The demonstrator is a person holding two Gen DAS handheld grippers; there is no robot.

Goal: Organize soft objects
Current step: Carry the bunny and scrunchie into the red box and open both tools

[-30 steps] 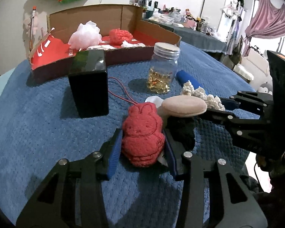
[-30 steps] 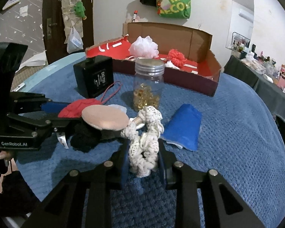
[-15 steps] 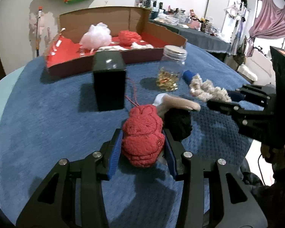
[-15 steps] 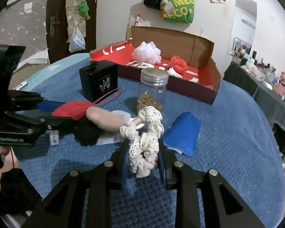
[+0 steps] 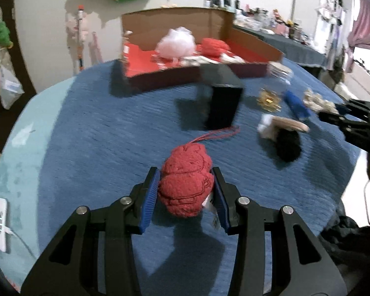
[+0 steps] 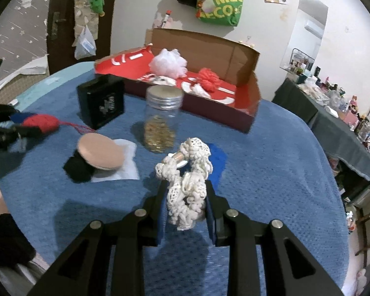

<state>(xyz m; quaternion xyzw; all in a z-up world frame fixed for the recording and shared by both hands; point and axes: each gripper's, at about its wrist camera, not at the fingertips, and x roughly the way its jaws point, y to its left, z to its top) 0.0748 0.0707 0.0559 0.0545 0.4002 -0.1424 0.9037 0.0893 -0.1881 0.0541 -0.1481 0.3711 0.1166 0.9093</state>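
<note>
- Now my left gripper (image 5: 185,194) has its jaws clamped on the red knitted toy (image 5: 186,181), above the desk (image 5: 98,135).
- My right gripper (image 6: 185,204) pinches the cream lace scrunchie (image 6: 187,192).
- Both face the cardboard box (image 6: 246,113) straight ahead; the right is nearer, I judge.

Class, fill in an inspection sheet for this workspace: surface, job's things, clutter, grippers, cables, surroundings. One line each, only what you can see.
Surface: round table under a blue cloth.
Job's things: red plush and cream lace scrunchie held; pink pouf and red pompom in the box; black fluff under a beige pad.
Clutter: jar, black case, blue piece.
Grippers: left gripper shut on the plush; right gripper shut on the scrunchie.
Cables: white plug and lead at the table edge.
Surroundings: green bag on wall, cluttered side table.
</note>
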